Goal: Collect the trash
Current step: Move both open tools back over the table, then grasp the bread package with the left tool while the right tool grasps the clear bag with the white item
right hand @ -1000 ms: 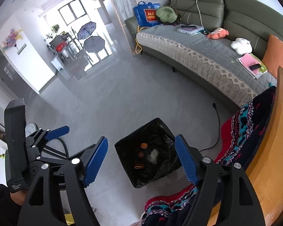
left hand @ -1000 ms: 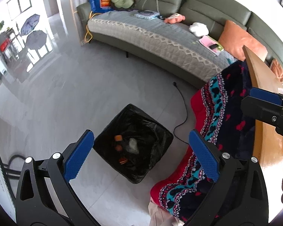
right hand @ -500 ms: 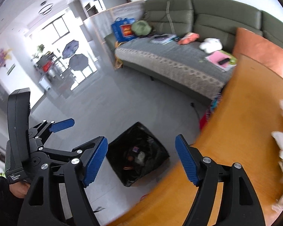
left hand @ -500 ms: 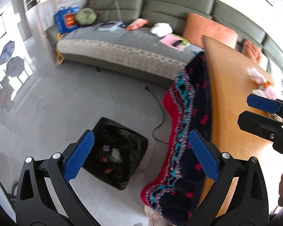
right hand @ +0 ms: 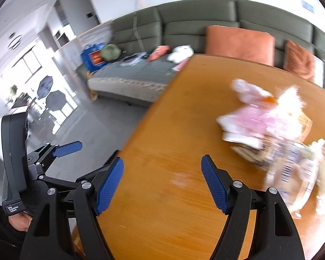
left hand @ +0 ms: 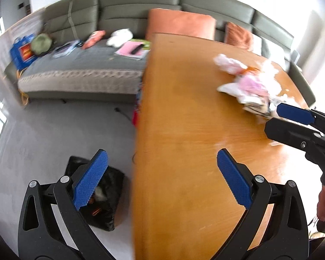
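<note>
A heap of crumpled trash, pink and white wrappers and paper, lies on the far right of the wooden table; it also shows blurred in the right wrist view. A black-lined trash bin stands on the floor left of the table, partly behind my left finger. My left gripper is open and empty above the table's left edge. My right gripper is open and empty over the table, short of the trash.
A green sofa with orange cushions and loose items runs along the back. Grey tiled floor lies left of the table. The right gripper shows in the left view, the left gripper in the right view.
Both grippers have swung right and up, from over the bin and patterned cloth to over the tabletop. The trash heap has come into view. Both stay open and empty.
</note>
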Demonstrator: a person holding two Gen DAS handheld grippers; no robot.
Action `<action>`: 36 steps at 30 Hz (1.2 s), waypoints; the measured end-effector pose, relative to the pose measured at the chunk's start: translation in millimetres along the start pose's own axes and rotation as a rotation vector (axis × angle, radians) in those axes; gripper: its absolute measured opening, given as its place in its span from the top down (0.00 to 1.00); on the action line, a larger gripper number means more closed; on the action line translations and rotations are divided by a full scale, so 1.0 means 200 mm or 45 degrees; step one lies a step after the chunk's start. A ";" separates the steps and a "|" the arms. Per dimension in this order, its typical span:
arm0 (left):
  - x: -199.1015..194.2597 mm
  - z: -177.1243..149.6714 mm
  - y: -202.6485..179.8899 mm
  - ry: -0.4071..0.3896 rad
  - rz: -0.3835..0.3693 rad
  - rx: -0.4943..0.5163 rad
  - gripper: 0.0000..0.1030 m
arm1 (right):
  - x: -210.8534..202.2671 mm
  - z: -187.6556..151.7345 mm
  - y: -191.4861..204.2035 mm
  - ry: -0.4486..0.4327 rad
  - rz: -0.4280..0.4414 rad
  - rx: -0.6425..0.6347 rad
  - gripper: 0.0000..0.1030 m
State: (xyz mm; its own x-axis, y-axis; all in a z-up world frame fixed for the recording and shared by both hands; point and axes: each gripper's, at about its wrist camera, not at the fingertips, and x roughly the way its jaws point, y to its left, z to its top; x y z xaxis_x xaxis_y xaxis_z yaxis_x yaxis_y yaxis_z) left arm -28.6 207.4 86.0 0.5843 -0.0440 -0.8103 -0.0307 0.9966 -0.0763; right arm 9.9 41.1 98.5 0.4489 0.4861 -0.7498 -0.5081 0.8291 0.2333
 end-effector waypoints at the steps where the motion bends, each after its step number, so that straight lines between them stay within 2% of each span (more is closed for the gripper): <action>1: 0.01 0.01 -0.05 0.001 -0.010 0.016 0.06 | -0.03 -0.01 -0.07 -0.003 -0.011 0.023 0.28; 12: 0.13 0.08 -0.70 0.051 -0.141 0.185 0.06 | -0.29 -0.16 -0.67 -0.053 -0.119 0.195 0.28; 20: 0.21 0.12 -1.04 0.086 -0.182 0.240 0.06 | -0.44 -0.27 -1.00 -0.075 -0.187 0.292 0.28; 32: 0.47 0.22 -1.32 0.213 -0.220 0.220 0.06 | -0.52 -0.37 -1.38 -0.076 -0.221 0.420 0.28; 36: 0.55 0.23 -1.36 0.218 -0.154 0.208 0.06 | -0.51 -0.38 -1.47 -0.068 -0.220 0.455 0.28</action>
State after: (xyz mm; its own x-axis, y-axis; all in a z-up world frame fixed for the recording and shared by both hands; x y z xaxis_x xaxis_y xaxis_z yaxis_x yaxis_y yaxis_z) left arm 80.6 -65.4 44.6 0.4293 -0.1607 -0.8888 0.1704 0.9808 -0.0950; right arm 57.2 -272.9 59.8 0.5481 0.3368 -0.7656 -0.1385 0.9392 0.3141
